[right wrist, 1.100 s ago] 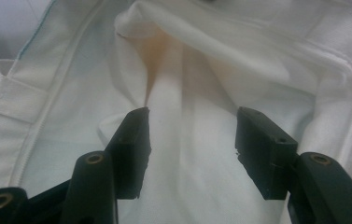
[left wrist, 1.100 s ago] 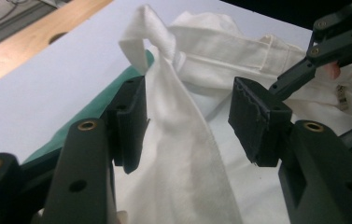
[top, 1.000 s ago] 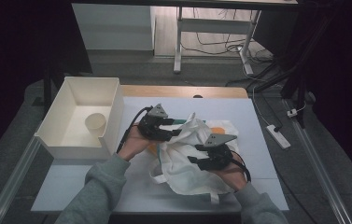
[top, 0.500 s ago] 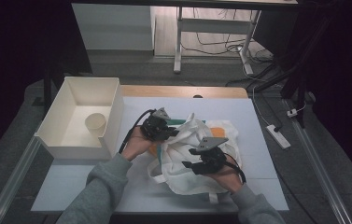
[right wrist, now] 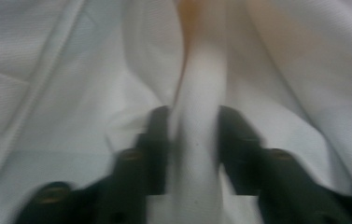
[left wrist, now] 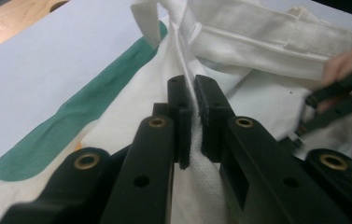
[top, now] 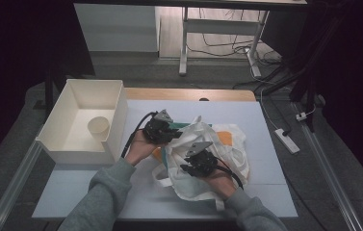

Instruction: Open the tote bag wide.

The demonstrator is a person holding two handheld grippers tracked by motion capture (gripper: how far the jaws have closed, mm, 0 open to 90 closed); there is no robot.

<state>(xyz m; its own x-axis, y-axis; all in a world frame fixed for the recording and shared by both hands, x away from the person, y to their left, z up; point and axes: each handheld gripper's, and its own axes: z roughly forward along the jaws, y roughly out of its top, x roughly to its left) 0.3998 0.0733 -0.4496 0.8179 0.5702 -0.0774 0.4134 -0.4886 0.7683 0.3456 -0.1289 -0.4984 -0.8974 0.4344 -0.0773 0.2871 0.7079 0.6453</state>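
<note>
A white cloth tote bag with green and orange patches lies crumpled on the pale blue table top. My left gripper is at the bag's left side. In the left gripper view its jaws are shut on a thin upright edge of the bag. My right gripper rests on the bag's middle, close to the left one. In the blurred right gripper view its jaws have just been closing and now pinch a raised fold of the bag.
A white open box stands at the table's left with a paper cup inside. A wooden strip runs along the table's far edge. A power strip lies on the floor to the right.
My right hand has moved left and down onto the bag, nearer the left gripper. The left hand has stayed where it was.
</note>
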